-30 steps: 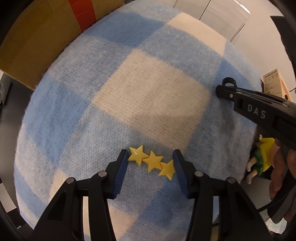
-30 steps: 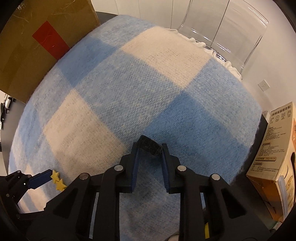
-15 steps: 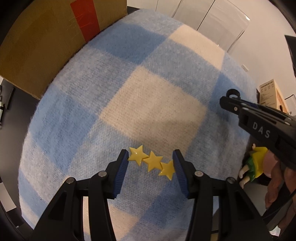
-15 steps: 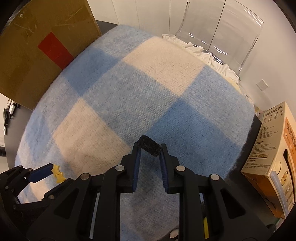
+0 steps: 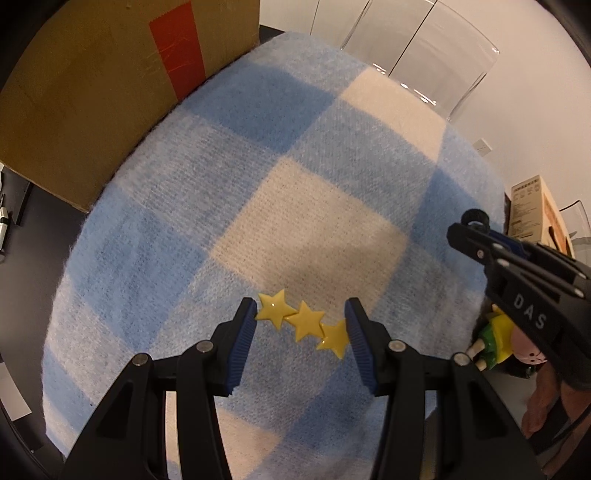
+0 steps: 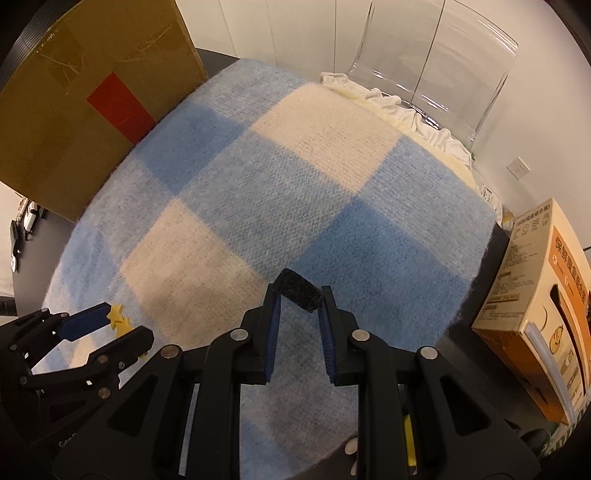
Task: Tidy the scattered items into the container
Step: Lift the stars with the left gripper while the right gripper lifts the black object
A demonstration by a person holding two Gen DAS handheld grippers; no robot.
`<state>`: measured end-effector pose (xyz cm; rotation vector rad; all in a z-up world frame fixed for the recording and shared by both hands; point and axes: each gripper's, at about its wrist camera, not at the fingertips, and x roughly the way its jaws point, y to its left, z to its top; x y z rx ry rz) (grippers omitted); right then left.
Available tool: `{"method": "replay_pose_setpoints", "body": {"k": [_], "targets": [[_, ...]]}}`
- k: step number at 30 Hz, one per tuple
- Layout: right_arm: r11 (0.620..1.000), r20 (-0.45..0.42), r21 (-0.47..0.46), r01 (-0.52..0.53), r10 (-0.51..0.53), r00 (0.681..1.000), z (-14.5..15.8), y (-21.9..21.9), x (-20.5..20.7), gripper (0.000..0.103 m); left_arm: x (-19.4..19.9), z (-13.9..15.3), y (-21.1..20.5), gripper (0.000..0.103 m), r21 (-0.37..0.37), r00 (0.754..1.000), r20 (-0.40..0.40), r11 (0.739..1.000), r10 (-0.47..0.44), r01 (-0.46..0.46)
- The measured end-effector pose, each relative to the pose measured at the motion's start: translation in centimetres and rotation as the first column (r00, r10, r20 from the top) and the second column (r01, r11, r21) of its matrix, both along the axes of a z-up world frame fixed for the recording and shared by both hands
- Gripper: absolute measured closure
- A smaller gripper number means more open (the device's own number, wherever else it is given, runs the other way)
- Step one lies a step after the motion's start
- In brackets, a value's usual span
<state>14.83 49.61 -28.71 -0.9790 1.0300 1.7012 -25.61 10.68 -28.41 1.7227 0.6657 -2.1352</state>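
A: What do you have around the checked blanket (image 6: 280,184)?

B: You see it, blue and cream squares, spread over a dark tabletop (image 6: 465,343). At the blanket's far left stands a big cardboard box (image 6: 74,122) with a red tape strip.

A: And beyond its far edge?

B: You have a clear plastic chair (image 6: 443,62) there, white cloth (image 6: 399,107) bunched on its seat, a white wall (image 6: 288,29) behind. A wall socket (image 6: 519,168) sits low to the chair's right.

A: Right of the blanket?

B: An orange-and-cream printed carton (image 6: 543,280).
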Motion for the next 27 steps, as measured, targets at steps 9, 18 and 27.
{"method": "replay_pose_setpoints", "body": {"k": [9,18,27], "targets": [[1.000,0.000,0.015,0.015,-0.015,1.000,2.3,-0.8,-0.5,0.082,1.9,2.7,-0.2,0.055,0.005,1.000,-0.026,1.000,-0.010,0.010],[0.999,0.015,0.037,0.037,-0.037,0.999,5.5,-1.9,-0.7,0.082,3.3,5.7,-1.2,0.055,0.015,0.998,-0.067,1.000,-0.018,0.019],[0.996,0.028,0.072,0.059,-0.061,0.998,9.8,-4.1,-1.6,0.082,5.7,10.0,-2.0,0.055,0.012,0.992,-0.117,0.999,-0.042,0.044]]}}
